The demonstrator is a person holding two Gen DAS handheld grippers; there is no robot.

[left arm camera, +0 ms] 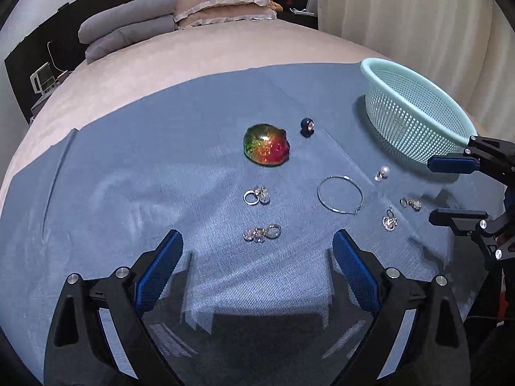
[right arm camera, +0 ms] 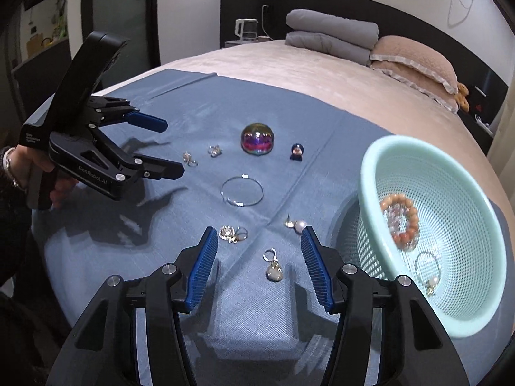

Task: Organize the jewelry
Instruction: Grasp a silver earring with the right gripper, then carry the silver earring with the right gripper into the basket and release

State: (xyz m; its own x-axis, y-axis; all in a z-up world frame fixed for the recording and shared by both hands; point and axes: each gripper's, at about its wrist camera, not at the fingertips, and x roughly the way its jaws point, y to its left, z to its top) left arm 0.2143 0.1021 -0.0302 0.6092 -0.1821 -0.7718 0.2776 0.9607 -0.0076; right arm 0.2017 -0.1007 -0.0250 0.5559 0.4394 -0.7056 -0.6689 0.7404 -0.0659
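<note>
Both tools are being held above a blue cloth (left arm camera: 128, 177) spread on a bed. The right gripper (right arm camera: 259, 263) is being held with its fingers spread apart and nothing between them; a drop earring (right arm camera: 273, 267) is lying on the cloth directly in the gap, touching neither pad. The left gripper (left arm camera: 257, 267) is likewise being held wide open and empty, with a cluster of crystal earrings (left arm camera: 262, 232) lying just ahead of it.

Remaining loose pieces are being noted: a thin wire hoop (right arm camera: 242, 190), a pearl earring (right arm camera: 297, 224), a gold charm cluster (right arm camera: 232, 233), a small dark-blue bead charm (right arm camera: 296, 151) and an iridescent glass dome (right arm camera: 257, 139). A mint mesh basket (right arm camera: 373, 173) is sitting at the cloth's right edge, already holding a coral bead bracelet (right arm camera: 400, 222) and a pearl hoop (right arm camera: 428, 270).

Handling judgement: the drop earring is being treated as very light, small, hard and likely slippery. It is lying flat on soft fabric, so cloth may be pinched along with it. A grip across the rounded drop body is being preferred over the thin ring at its top. The wire hoop is judged easily bent; the dome heavier and smooth.
</note>
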